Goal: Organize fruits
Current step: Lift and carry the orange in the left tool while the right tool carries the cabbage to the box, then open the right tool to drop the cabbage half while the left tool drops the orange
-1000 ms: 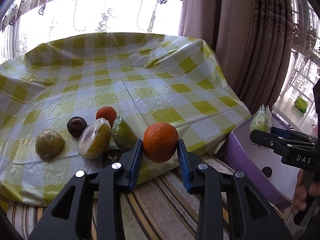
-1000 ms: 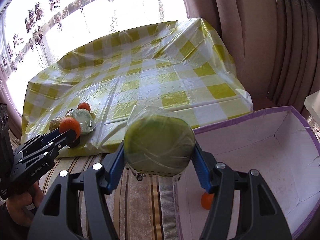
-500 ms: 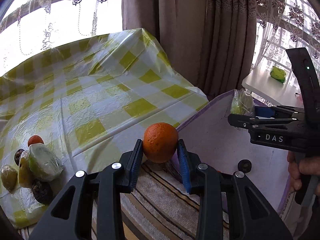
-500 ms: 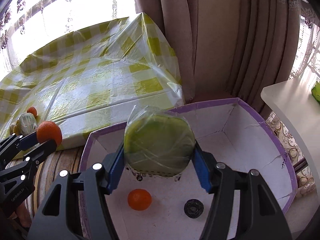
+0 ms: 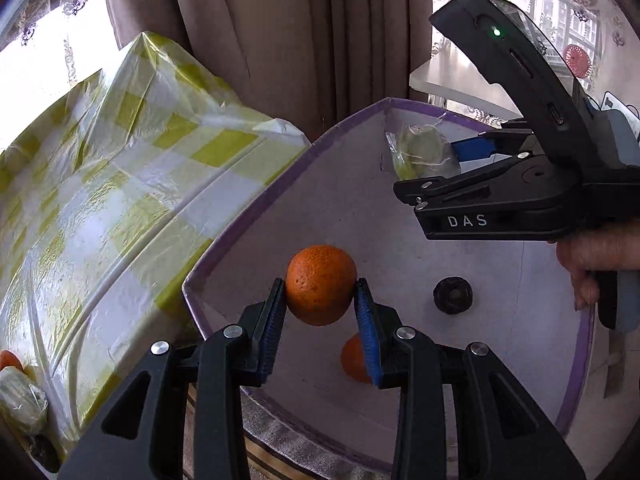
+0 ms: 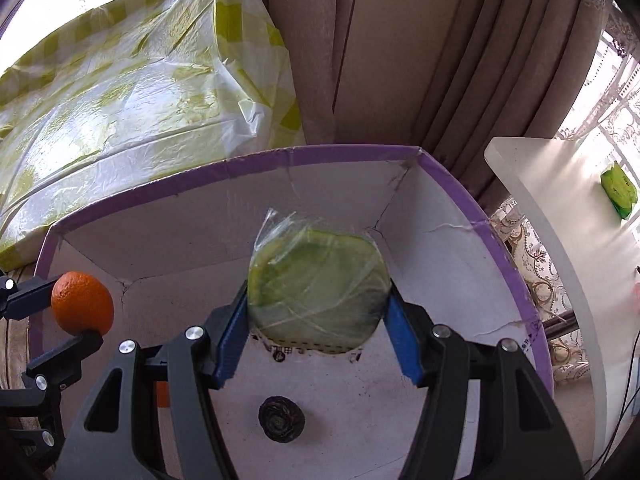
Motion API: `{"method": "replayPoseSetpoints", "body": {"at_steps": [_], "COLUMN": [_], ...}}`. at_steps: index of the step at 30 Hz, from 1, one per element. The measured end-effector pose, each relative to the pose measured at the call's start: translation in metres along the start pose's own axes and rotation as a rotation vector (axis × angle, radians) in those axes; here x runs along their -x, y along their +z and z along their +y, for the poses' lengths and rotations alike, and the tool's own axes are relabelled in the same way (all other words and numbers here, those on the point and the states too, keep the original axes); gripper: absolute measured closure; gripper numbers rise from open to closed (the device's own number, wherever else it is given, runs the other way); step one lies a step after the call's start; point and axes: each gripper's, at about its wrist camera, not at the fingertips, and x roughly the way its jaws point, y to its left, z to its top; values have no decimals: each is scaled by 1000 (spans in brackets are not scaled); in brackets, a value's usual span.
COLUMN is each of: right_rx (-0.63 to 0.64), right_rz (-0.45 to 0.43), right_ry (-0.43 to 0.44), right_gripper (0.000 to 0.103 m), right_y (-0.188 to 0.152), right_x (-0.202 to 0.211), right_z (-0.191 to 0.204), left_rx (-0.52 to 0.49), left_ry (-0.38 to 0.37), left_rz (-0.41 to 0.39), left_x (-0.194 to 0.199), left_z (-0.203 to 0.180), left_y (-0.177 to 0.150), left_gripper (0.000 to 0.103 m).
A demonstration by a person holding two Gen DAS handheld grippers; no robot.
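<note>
Lying at the far left on the checked desk cover [image 5: 120,184] are a wrapped fruit [image 5: 18,400] and a small orange one [image 5: 8,360]. Next comes the purple-rimmed box [image 5: 280,176], over which both claws hang. The left claw [image 5: 320,312] is clamped on an orange [image 5: 320,284], held above the box floor. Below it inside the box lie a second orange [image 5: 352,360] and 1 dark round fruit [image 5: 453,295]. Further right, the right claw [image 6: 318,344] is clamped on a green fruit in clear wrap [image 6: 318,288], also above the box floor. Beyond stands a white shelf [image 6: 560,240] carrying a green packet [image 6: 618,190].
</note>
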Motion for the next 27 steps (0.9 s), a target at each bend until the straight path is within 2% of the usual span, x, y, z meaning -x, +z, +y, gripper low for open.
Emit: {"method": "replayPoseSetpoints", "body": {"at_steps": [8, 15, 21, 27], "right_rx": [75, 133, 187, 190], "right_rz": [130, 191, 269, 260], "right_ry": [-47, -134, -184, -197], "right_gripper": [41, 41, 41, 39], "right_y": [-3, -7, -12, -10], "right_x": [-29, -44, -62, -62], "right_z": [11, 26, 41, 52], "left_rx": [-111, -205, -209, -203], "left_ry": [-26, 74, 89, 86], "left_rz": [148, 261, 273, 266], "left_x": [-33, -57, -57, -56], "left_z": [-18, -35, -36, -33], "left_y": [-5, -14, -16, -16], "left_gripper": [70, 70, 70, 69]}}
